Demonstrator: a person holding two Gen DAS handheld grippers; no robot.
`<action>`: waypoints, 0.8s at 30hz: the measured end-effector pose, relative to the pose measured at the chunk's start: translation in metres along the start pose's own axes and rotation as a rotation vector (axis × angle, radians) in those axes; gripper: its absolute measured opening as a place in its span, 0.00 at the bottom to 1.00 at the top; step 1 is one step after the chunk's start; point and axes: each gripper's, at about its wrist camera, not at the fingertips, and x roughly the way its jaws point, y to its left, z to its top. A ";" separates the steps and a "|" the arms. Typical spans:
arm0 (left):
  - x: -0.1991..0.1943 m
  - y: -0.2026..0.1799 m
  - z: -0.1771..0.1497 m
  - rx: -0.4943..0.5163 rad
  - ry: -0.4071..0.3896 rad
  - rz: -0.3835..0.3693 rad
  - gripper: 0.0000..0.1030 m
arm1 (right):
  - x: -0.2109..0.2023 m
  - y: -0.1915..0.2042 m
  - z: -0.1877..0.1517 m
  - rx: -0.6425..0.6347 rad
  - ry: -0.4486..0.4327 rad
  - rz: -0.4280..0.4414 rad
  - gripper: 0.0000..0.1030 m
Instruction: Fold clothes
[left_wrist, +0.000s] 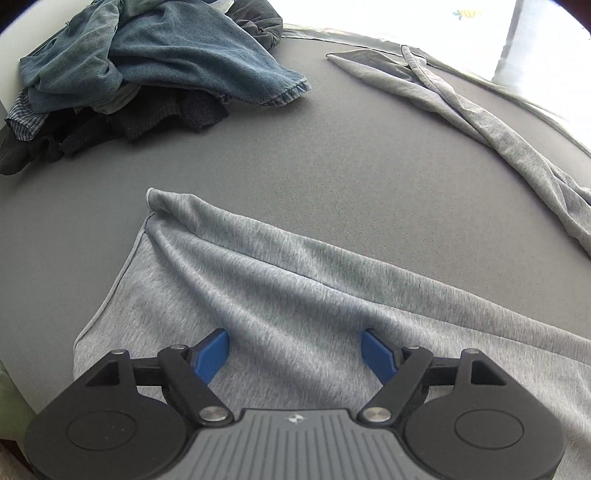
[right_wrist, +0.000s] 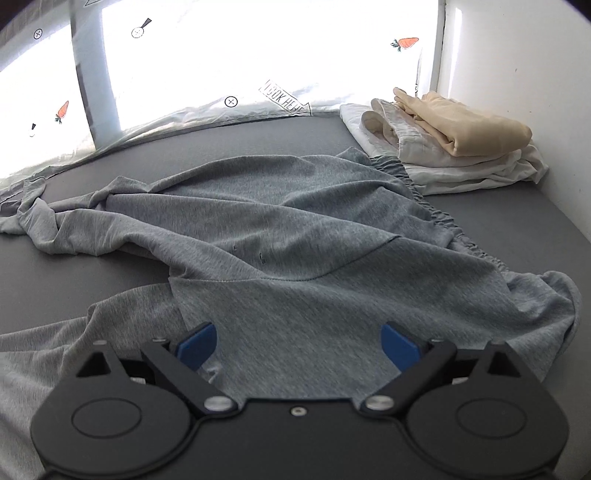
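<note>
Now we are hovering both grippers, left (left_wrist: 294, 349) and right (right_wrist: 298, 341), fingers apart and empty, over grey trousers (right_wrist: 280, 236) lying rumpled under and beyond the fingertips. Ahead-left of the left fingers is lying a dark heap (left_wrist: 140, 70); ahead-right of the right, a folded stack (right_wrist: 454, 144).

Trousers (right_wrist: 295, 229) spread on the mat (right_wrist: 517, 221), folded stack (right_wrist: 450, 144) behind them.

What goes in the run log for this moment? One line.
left gripper: open, empty | right gripper: open, empty | grey pants: spread, unfolded | folded stack: beside waistband
</note>
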 end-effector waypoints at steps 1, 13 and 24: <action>0.001 -0.001 0.000 -0.008 0.004 0.006 0.81 | 0.001 -0.001 0.006 0.002 -0.016 0.004 0.92; 0.011 0.004 -0.007 -0.126 -0.001 0.048 1.00 | 0.077 -0.052 0.098 0.022 -0.116 -0.124 0.50; 0.010 -0.013 -0.016 -0.265 -0.102 0.149 1.00 | 0.185 -0.079 0.148 -0.088 0.044 -0.112 0.45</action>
